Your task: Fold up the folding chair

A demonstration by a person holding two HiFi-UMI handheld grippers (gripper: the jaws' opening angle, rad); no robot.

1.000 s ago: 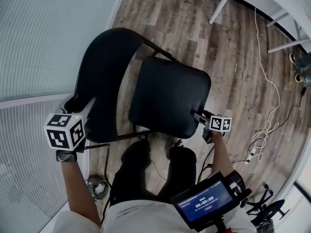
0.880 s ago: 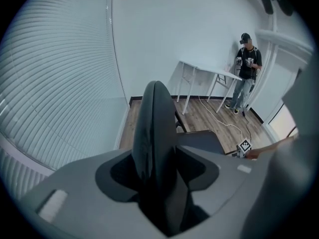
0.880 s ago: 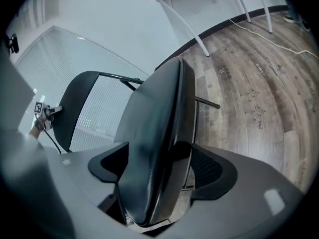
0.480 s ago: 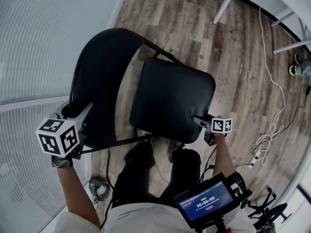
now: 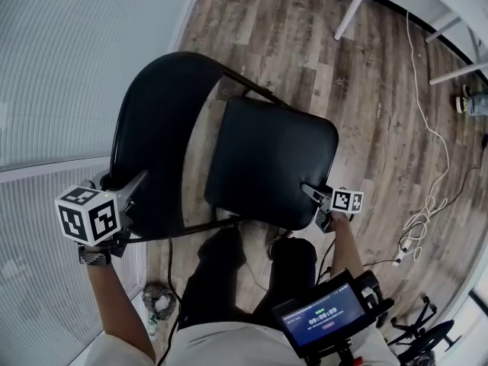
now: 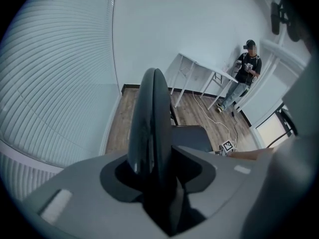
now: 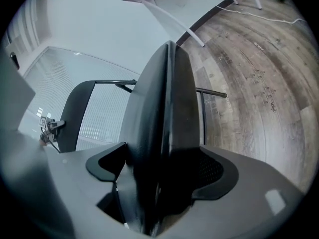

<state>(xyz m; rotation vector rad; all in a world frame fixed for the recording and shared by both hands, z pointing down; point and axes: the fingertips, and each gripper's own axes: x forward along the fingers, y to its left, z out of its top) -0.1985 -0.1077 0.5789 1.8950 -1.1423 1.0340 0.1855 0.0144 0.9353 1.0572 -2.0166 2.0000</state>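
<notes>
Black folding chair (image 5: 229,151) stands unfolded on the wooden floor (image 5: 366,113) by the blinds (image 5: 61,67). The left gripper's (image 5: 118,183) fingers have just been closing and pinch the backrest's (image 5: 156,136) edge. The right gripper's (image 5: 314,195) fingers, just opening, straddle the seat's (image 5: 271,158) corner unclamped. Lift now and I reckon the seat slips out.
</notes>
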